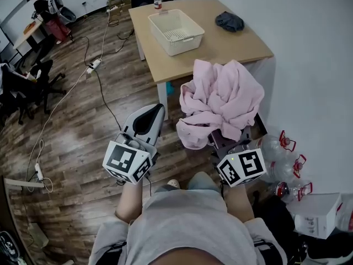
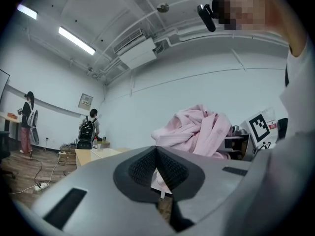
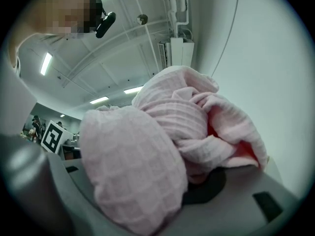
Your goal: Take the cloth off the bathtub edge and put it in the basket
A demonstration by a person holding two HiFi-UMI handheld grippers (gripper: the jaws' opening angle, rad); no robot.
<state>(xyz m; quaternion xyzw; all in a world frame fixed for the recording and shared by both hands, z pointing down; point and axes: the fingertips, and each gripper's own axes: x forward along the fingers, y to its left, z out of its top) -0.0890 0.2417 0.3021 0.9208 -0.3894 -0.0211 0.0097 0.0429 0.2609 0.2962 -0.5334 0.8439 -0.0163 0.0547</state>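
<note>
A bunched pink cloth (image 1: 220,101) is held up in the air in front of me, with my right gripper (image 1: 223,139) shut on its lower folds. In the right gripper view the pink cloth (image 3: 162,146) fills the space between the jaws and hides the fingertips. My left gripper (image 1: 149,115) hangs to the left of the cloth, shut with nothing in it; its pads (image 2: 142,168) meet at their tips. The white slotted basket (image 1: 175,31) stands on the wooden table (image 1: 220,48) ahead, beyond the cloth. No bathtub is in view.
A dark crumpled cloth (image 1: 230,21) and a bottle (image 1: 158,0) are on the table too. Large water bottles (image 1: 287,164) and a white box (image 1: 317,214) stand on the floor at my right. Cables (image 1: 94,65) and office chairs (image 1: 27,87) are at the left.
</note>
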